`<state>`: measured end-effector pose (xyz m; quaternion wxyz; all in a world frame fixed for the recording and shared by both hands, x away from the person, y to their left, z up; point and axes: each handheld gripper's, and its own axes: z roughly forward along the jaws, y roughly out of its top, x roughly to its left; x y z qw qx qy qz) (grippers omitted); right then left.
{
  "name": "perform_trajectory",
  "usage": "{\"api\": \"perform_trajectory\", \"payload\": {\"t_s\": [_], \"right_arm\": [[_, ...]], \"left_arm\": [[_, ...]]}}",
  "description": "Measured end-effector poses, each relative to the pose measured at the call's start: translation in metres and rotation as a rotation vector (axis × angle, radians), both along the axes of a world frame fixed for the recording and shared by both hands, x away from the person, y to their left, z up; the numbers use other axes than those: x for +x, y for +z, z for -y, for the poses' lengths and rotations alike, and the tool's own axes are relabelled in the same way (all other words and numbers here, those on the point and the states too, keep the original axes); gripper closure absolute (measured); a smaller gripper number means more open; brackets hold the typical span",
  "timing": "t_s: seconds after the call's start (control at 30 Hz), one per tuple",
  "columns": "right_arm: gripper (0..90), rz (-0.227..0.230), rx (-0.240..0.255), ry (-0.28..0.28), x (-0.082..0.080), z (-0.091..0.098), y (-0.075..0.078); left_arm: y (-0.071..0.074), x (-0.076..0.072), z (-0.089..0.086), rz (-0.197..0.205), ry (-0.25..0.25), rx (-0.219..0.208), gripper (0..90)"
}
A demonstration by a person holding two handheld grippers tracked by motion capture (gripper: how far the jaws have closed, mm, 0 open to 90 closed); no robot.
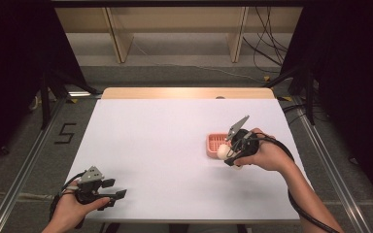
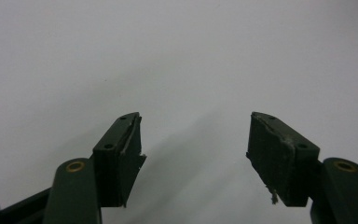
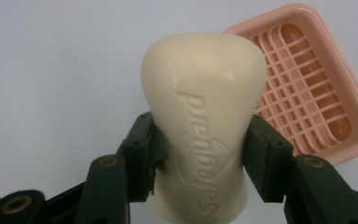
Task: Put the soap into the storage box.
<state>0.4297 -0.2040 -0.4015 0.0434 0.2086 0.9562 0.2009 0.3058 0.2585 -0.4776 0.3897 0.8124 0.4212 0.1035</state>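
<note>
A cream bar of soap (image 3: pixel 205 116) with raised lettering sits between the jaws of my right gripper (image 3: pixel 200 154), which is shut on its narrow waist. In the high view that right gripper (image 1: pixel 226 154) hovers at the right of the table, the soap (image 1: pixel 222 152) just at the near edge of a pink soap dish (image 1: pixel 214 141). The dish (image 3: pixel 317 88) has a slatted grid floor and lies behind and right of the soap. My left gripper (image 1: pixel 116 190) rests near the table's front left corner, its jaws wide apart. Nothing lies between its jaws (image 2: pixel 193 149).
A white sheet covers the table (image 1: pixel 165 145), with a wooden strip along its far edge (image 1: pixel 184 93). Wooden frame legs and loose cables stand on the floor beyond. Metal rails run along both sides of the table.
</note>
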Motion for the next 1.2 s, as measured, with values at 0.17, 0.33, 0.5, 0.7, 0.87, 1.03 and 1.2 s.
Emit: {"api": "perform_trajectory", "payload": {"t_s": [0.17,0.33,0.5,0.7,0.87,1.03,1.2], "right_arm": [[50.6,-0.007,-0.019,-0.006,0.003,0.003,-0.001],[50.6,-0.001,-0.041,0.011,0.007,0.007,0.000],[50.6,-0.004,-0.072,0.031,0.010,0.009,0.002],[50.6,0.002,-0.100,0.074,0.016,0.010,0.003],[50.6,-0.005,-0.116,0.077,0.021,0.010,0.004],[50.6,-0.001,-0.125,0.090,0.026,0.008,0.007],[50.6,-0.005,-0.142,0.086,0.029,0.006,0.008]], "left_arm": [[0.001,0.000,-0.001,-0.001,-0.005,0.009,34.5],[0.000,0.000,-0.001,-0.001,-0.006,0.010,34.5],[0.001,0.000,-0.001,-0.001,-0.004,0.010,34.5],[0.000,0.000,-0.001,-0.002,0.000,0.003,34.5],[0.000,0.000,-0.001,-0.002,-0.001,0.000,34.5],[0.000,0.001,-0.001,0.000,0.002,-0.004,34.5],[0.000,0.001,-0.002,-0.001,0.004,0.010,34.5]]}}
